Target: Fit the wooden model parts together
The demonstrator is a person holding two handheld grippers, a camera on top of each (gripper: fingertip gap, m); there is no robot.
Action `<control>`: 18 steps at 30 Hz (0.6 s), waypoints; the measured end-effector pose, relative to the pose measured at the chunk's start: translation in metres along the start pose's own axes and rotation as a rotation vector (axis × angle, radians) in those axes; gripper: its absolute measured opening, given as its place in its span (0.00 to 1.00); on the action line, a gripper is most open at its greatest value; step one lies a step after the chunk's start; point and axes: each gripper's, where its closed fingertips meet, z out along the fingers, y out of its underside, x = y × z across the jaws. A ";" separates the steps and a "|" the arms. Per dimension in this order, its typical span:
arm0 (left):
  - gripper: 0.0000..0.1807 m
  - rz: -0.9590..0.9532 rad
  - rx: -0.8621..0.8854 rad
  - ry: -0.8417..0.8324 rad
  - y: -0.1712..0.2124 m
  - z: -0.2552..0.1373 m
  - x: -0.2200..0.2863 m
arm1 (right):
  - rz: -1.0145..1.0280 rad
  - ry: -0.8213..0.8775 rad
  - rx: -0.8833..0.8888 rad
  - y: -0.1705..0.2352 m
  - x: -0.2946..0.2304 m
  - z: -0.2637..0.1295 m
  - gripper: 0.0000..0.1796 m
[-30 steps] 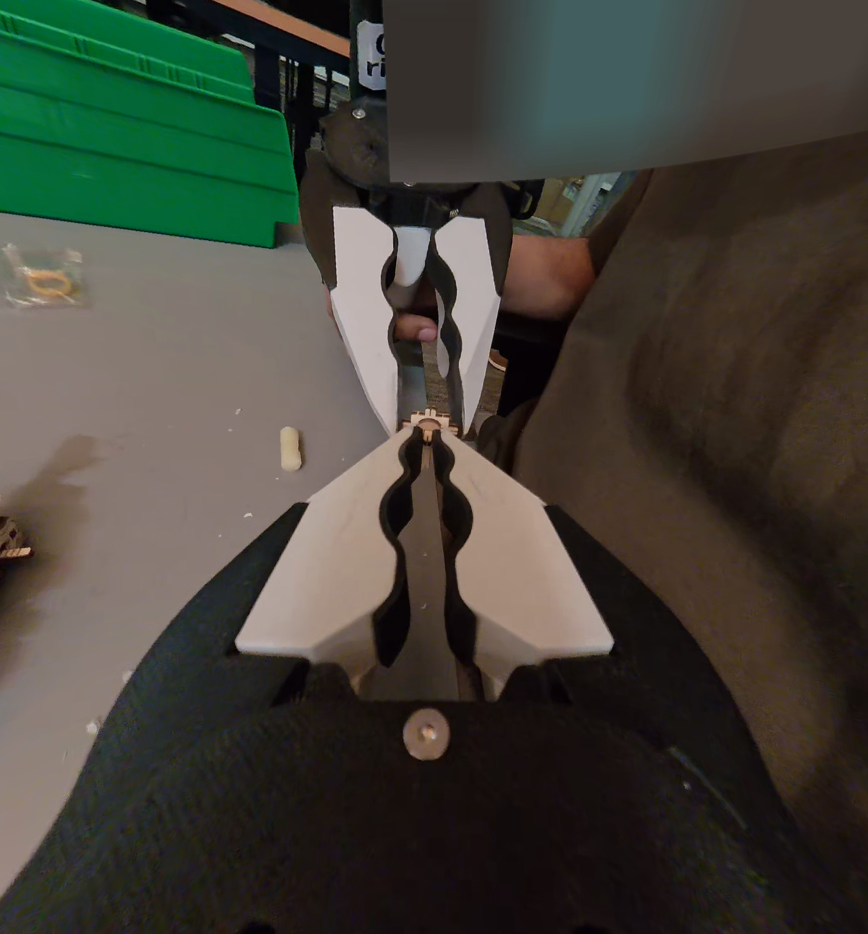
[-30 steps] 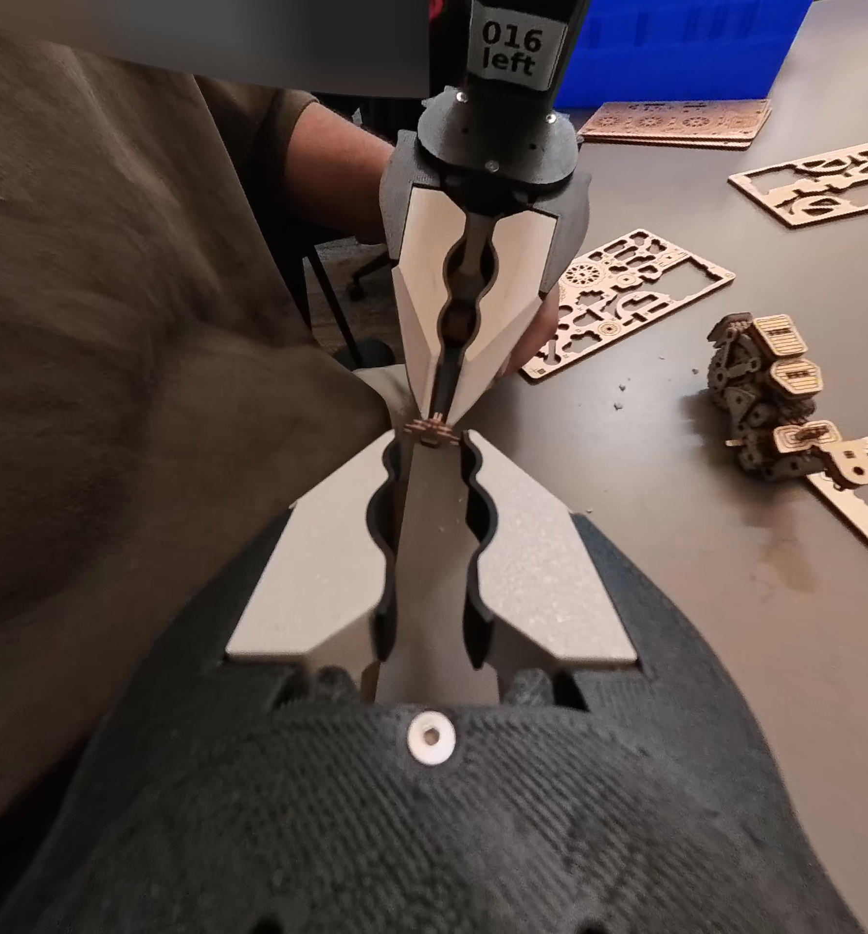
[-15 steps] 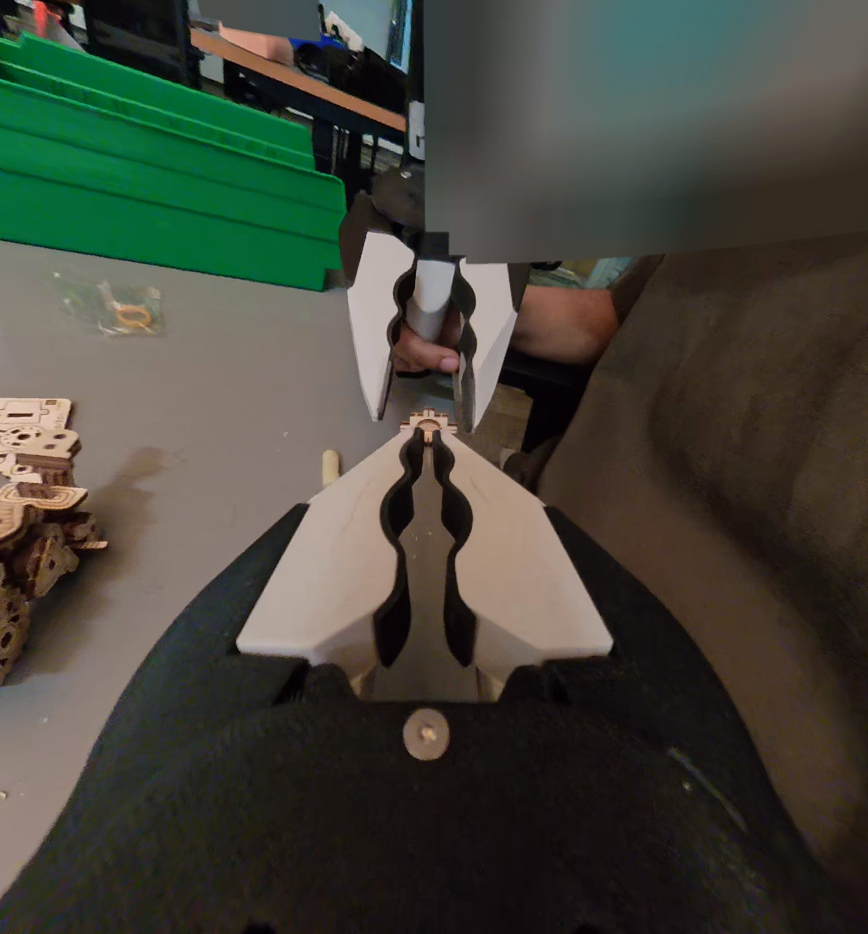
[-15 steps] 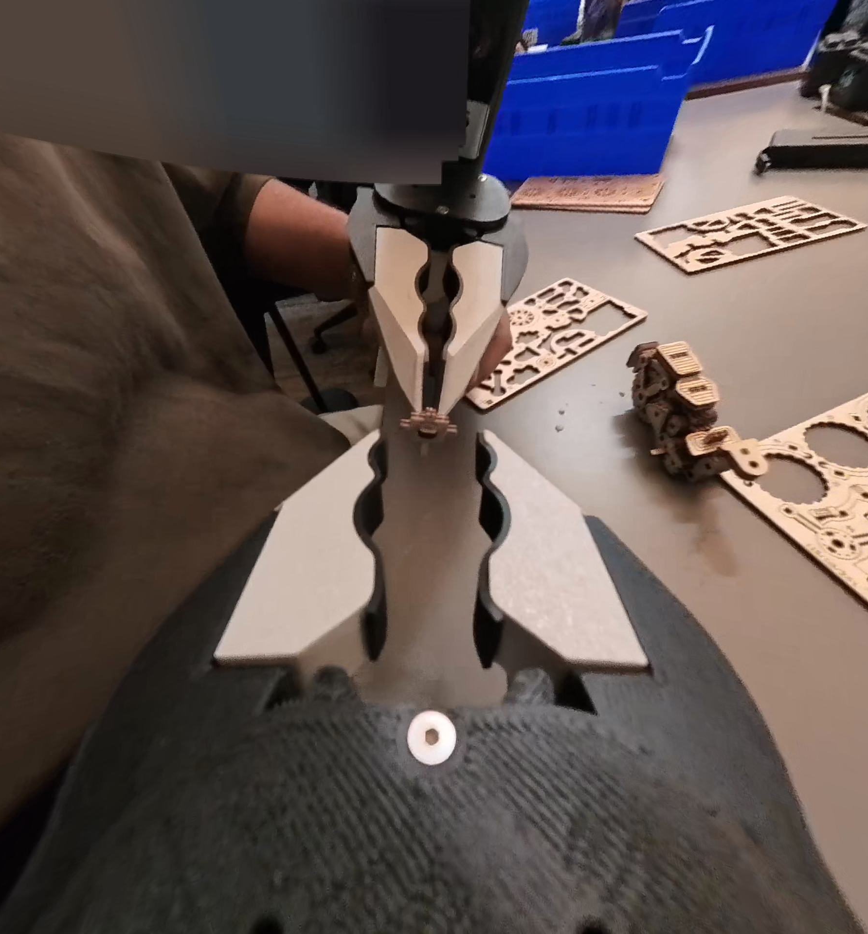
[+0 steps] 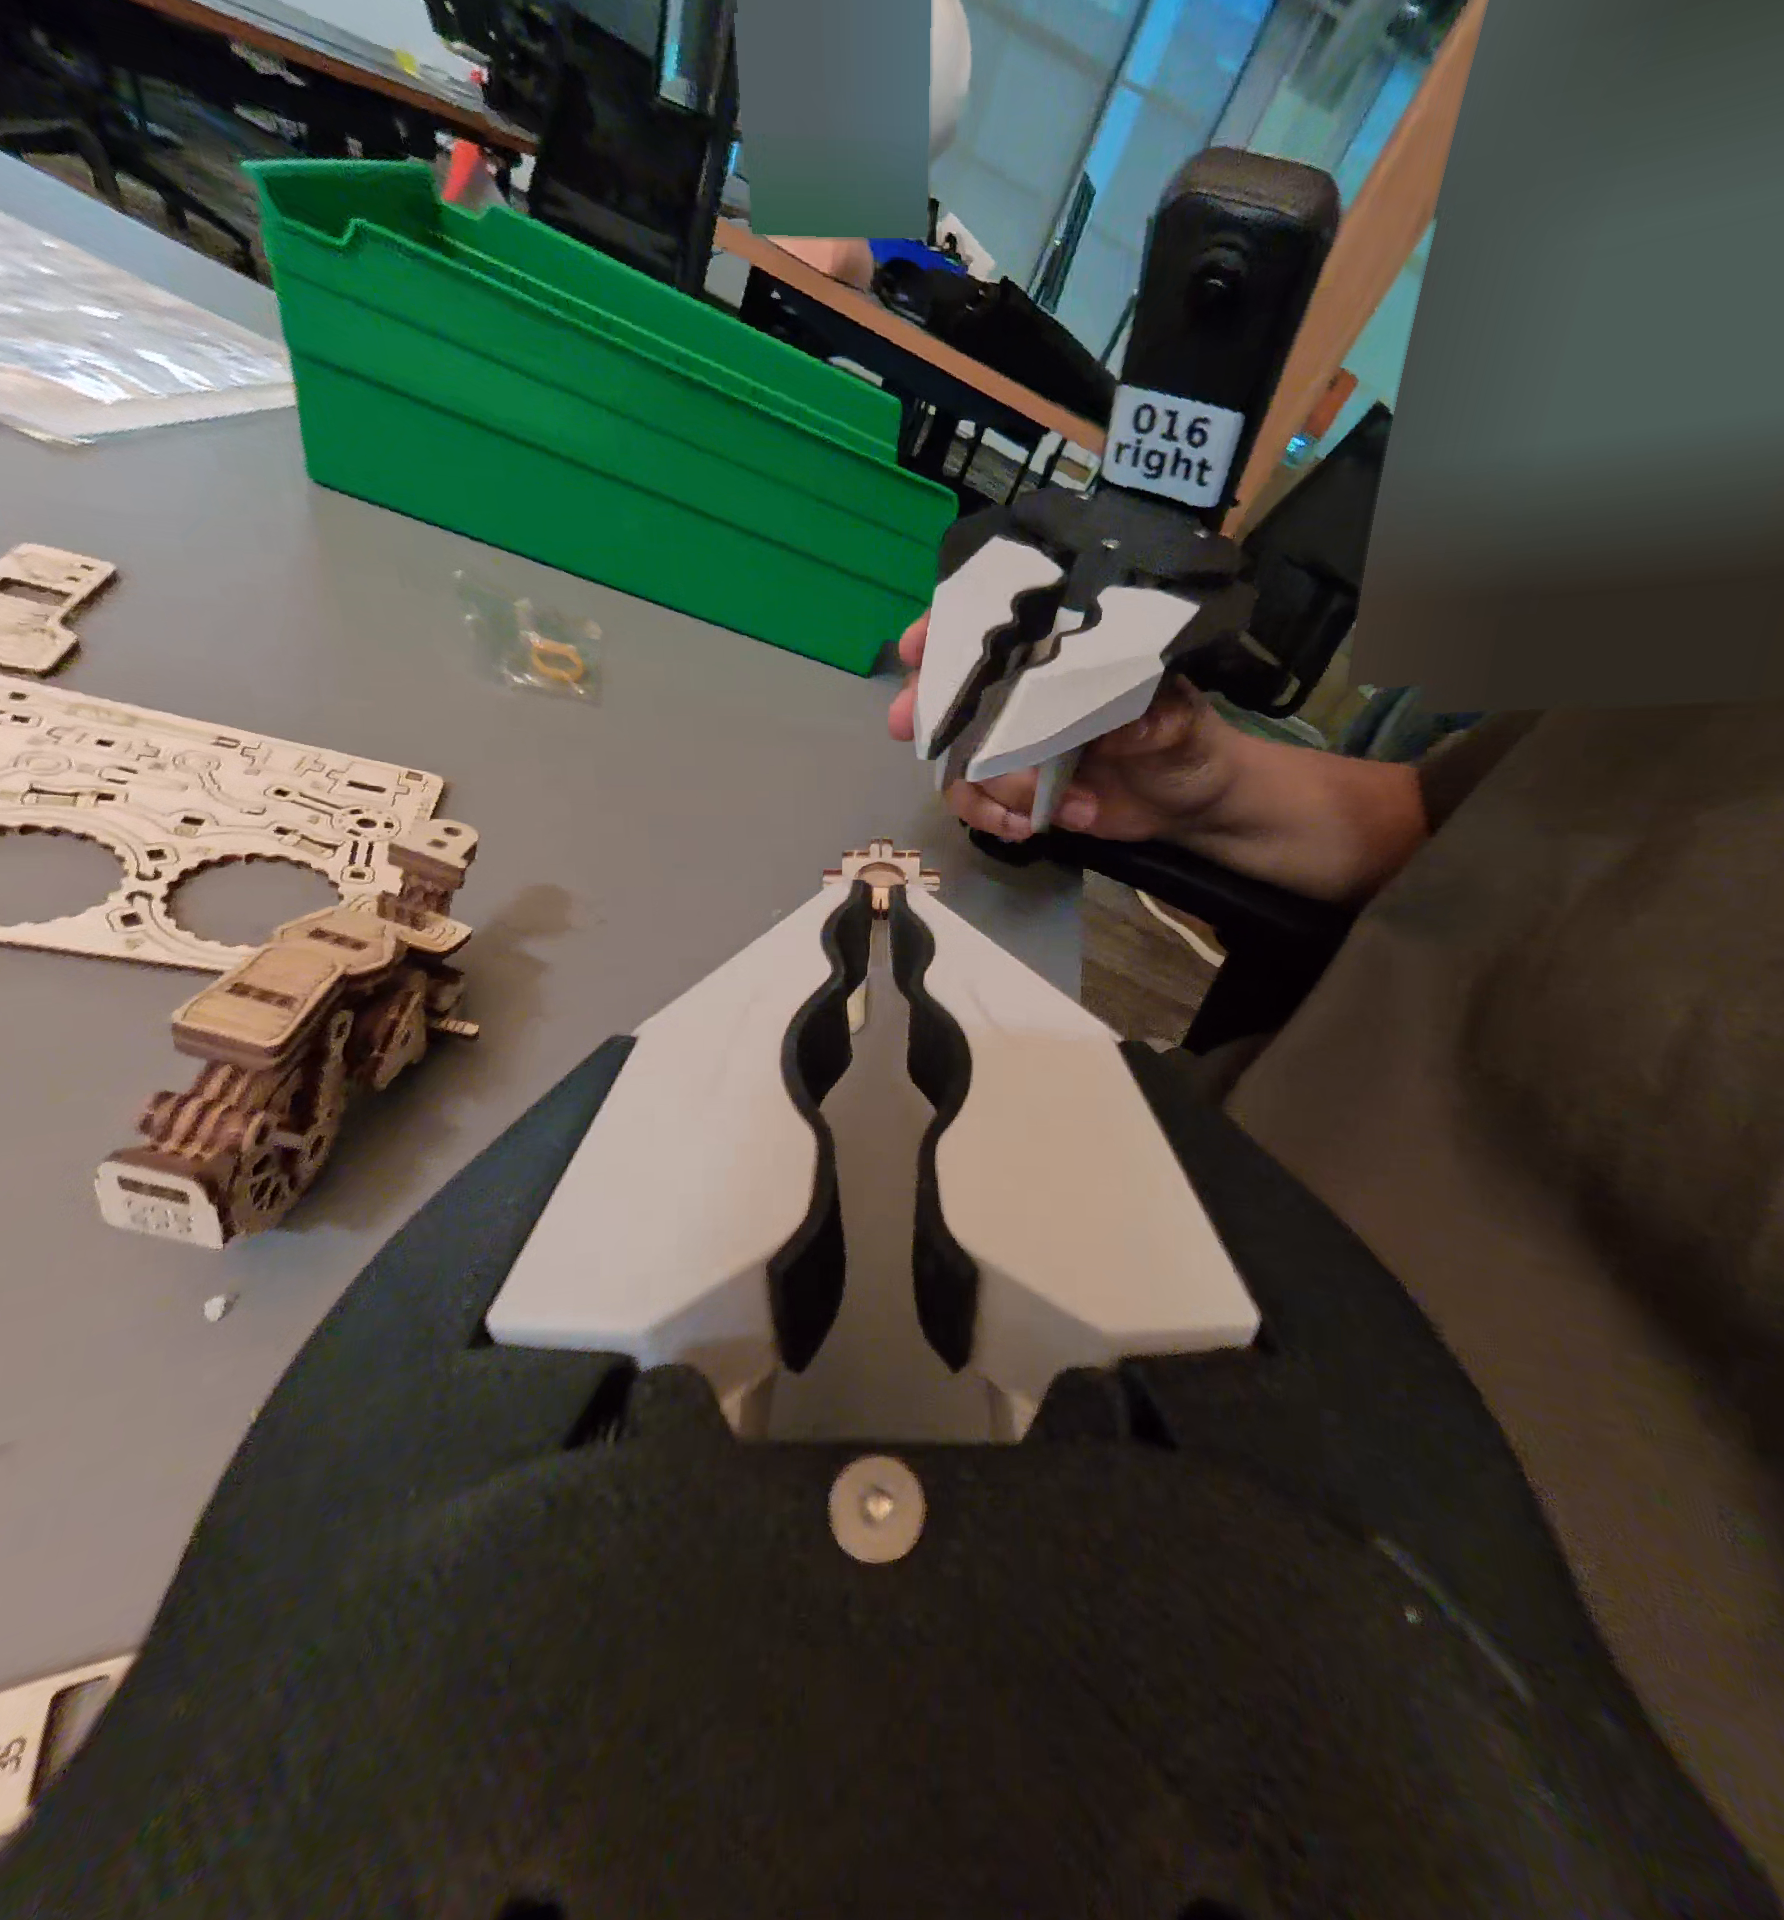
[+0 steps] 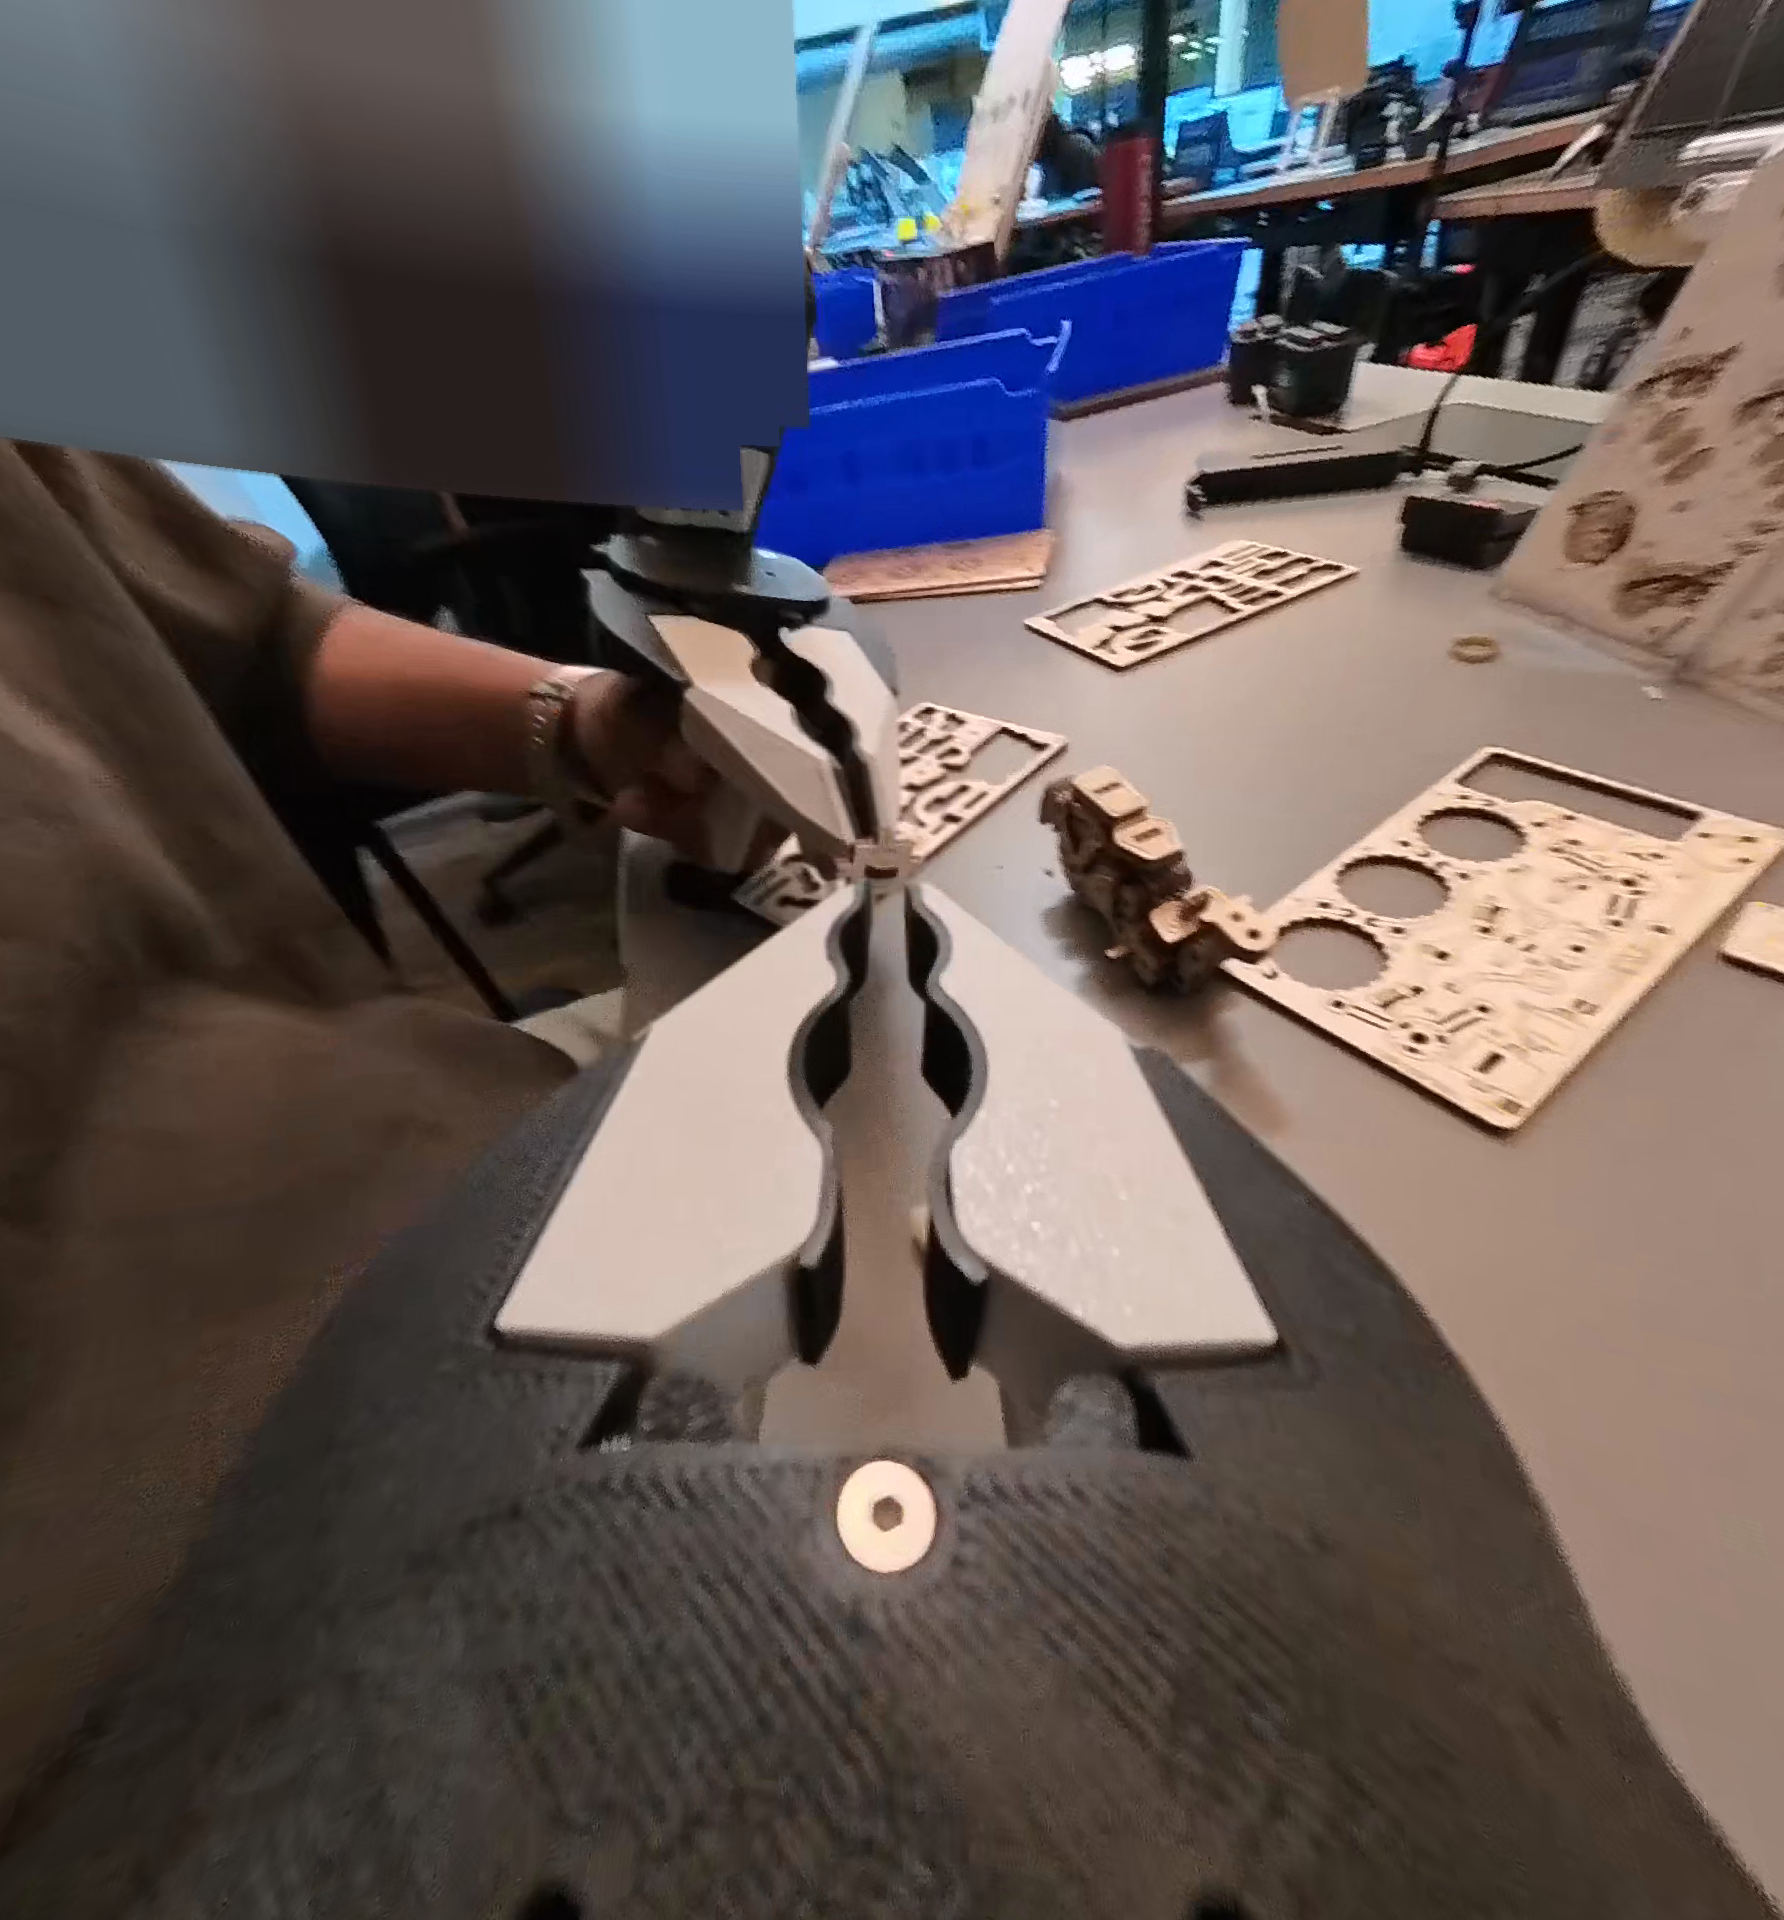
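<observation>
My left gripper (image 5: 880,896) is shut on a small wooden gear (image 5: 880,871), which sticks out past its fingertips. It holds the gear in the air over the table's near edge. The same gripper shows in the right wrist view (image 6: 867,844) with the gear (image 6: 880,858) at its tip. My right gripper (image 6: 883,914) has its fingers drawn close together and holds nothing. In the left wrist view it (image 5: 955,767) hangs up and to the right of the gear, apart from it. A partly built wooden model (image 5: 296,1049) lies on the table (image 5: 659,748), left of my left gripper.
Punched wooden part sheets (image 5: 140,821) (image 6: 1490,925) lie flat around the model (image 6: 1137,883). Green bins (image 5: 576,436) stand behind, with a small clear bag (image 5: 545,649) in front of them. Blue bins (image 6: 919,457) stand far back. The person's body (image 6: 140,935) is close beside both grippers. My left and right fingertips are right by each other.
The grippers have drawn apart: the right one stood tip to tip at the gear, opened, pulled back and narrowed its fingers. The left still holds the gear. Both views have swung toward the table.
</observation>
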 end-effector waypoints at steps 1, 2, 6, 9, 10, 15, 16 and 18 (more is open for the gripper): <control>0.00 -0.017 0.001 -0.005 0.001 0.000 -0.002 | -0.017 0.023 -0.011 0.002 0.003 0.000 0.02; 0.00 -0.032 0.004 -0.008 0.000 0.000 -0.004 | -0.026 0.032 -0.015 0.003 0.004 0.001 0.02; 0.00 -0.056 0.011 -0.014 0.000 -0.001 -0.007 | -0.062 0.054 -0.021 0.006 0.006 0.004 0.06; 0.00 -0.048 -0.002 -0.038 0.001 -0.001 -0.011 | -0.152 0.111 -0.029 0.008 0.012 0.004 0.02; 0.00 -0.042 -0.004 -0.043 0.000 -0.002 -0.012 | -0.167 0.126 -0.035 0.009 0.014 0.003 0.03; 0.00 -0.064 0.011 -0.041 -0.004 -0.005 -0.013 | -0.128 0.150 -0.053 0.012 0.019 0.001 0.04; 0.00 -0.071 0.017 -0.036 -0.005 -0.005 -0.012 | -0.105 0.150 -0.052 0.013 0.021 0.001 0.05; 0.00 -0.082 0.018 -0.031 -0.005 -0.005 -0.012 | -0.058 0.149 -0.047 0.014 0.024 0.000 0.06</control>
